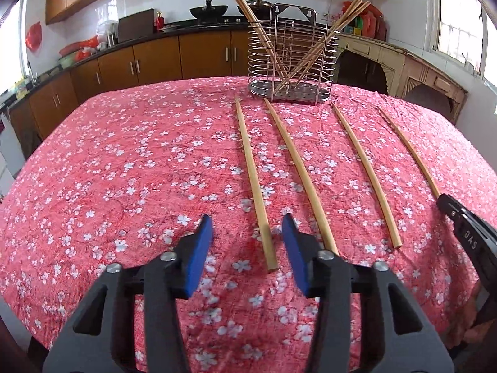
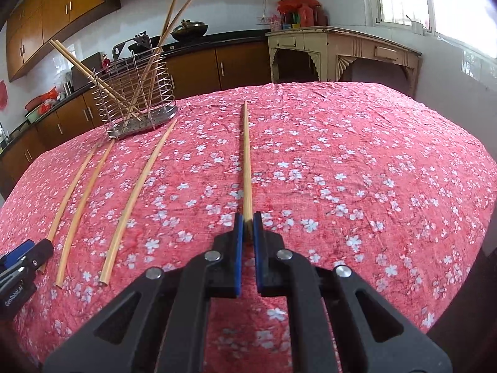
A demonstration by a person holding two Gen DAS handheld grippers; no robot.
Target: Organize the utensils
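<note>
Several wooden chopsticks lie side by side on the pink flowered tablecloth (image 1: 124,171). A wire utensil holder (image 1: 292,59) at the far edge holds several chopsticks; it also shows in the right wrist view (image 2: 139,99). My left gripper (image 1: 247,222) is open and empty, its jaws on either side of the near end of the leftmost chopstick (image 1: 253,180). My right gripper (image 2: 247,217) is shut on the near end of the rightmost chopstick (image 2: 246,155), which lies along the cloth. The right gripper also shows in the left wrist view (image 1: 466,227).
Two more chopsticks (image 1: 298,174) (image 1: 366,174) lie between the grippers. Brown kitchen cabinets (image 1: 155,59) and a counter with pots stand behind the table. A cream side table (image 2: 341,52) stands at the back right under a window.
</note>
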